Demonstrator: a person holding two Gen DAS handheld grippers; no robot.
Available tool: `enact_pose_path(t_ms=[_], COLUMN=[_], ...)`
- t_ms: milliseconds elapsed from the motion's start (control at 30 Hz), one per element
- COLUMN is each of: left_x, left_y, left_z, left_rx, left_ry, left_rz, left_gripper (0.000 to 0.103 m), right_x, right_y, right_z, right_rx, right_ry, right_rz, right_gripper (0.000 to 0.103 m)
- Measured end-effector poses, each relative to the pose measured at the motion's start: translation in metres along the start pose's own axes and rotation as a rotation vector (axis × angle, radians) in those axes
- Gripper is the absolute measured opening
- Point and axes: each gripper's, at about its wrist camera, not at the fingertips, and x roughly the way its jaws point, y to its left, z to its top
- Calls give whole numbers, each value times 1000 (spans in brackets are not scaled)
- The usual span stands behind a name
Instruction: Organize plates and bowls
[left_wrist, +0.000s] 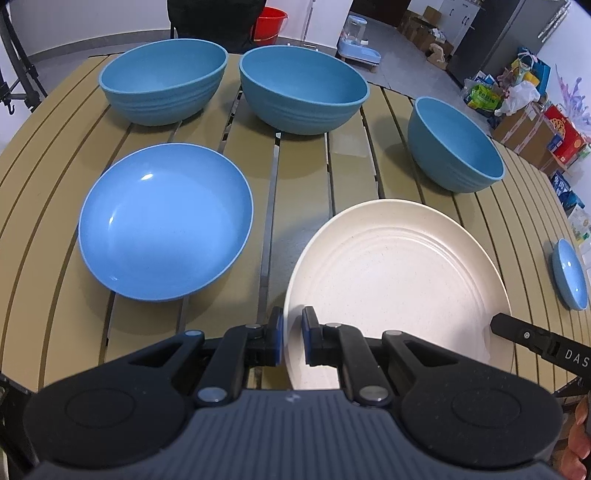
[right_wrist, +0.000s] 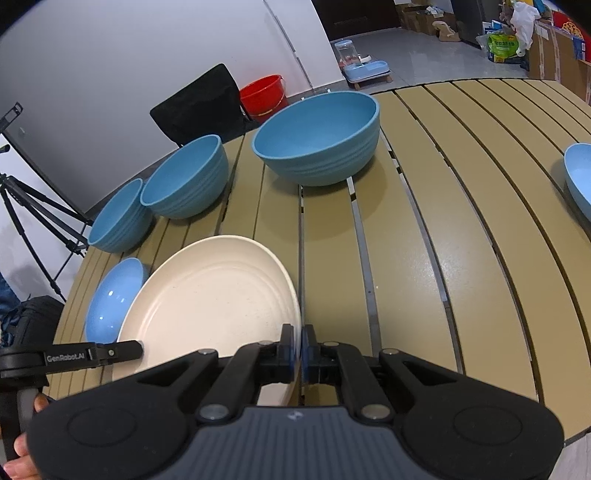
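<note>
- Basically, cream plate (left_wrist: 399, 273) w/ ringed grooves and faint speckles sits near the front edge of the table, tilted a bit; its rim is pinched on both sides.
- Left gripper (left_wrist: 292, 338): jaws nearly closed, blue pads clamped on the plate's left rim.
- Right gripper (right_wrist: 298, 350): jaws squeezed tight on the plate's right rim; its finger also shows at the plate's right side in the left wrist view.
- Three deep teal bowls (left_wrist: 164, 79) (left_wrist: 304, 86) (left_wrist: 456, 146) w/ ribbed outer walls stand upright along the far side; the third stands apart to the right.
- Glossy light-blue shallow plate (left_wrist: 166, 221) lies left of the cream plate, apart from it; a smaller light-blue dish (left_wrist: 570, 278) sits near the table's right edge.
- Writing: "GenRobot.AI" on the left gripper's side in the right wrist view; "DAS…" partly readable on the right gripper's finger.
- Surface: olive-tan slatted table (left_wrist: 351, 166) w/ dark gaps btwn slats.
- Room: red bucket (right_wrist: 264, 94), black chair back (right_wrist: 201, 107), tripod (right_wrist: 33, 221), pet water dispenser (right_wrist: 354, 62), cardboard boxes and bags (left_wrist: 524, 110) on grey floor.
</note>
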Motion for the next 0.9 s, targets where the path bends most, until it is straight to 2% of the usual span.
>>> enact_pose_path(t_ms=[900], left_x=[22], left_y=[-4], left_z=[-1], left_rx=[56], left_ry=[21], left_rz=[45], left_gripper=[11], right_x=[28], right_y=[-5], right_z=[-2], right_rx=[5], right_ry=[47], right_rz=[-22], right_gripper=[4])
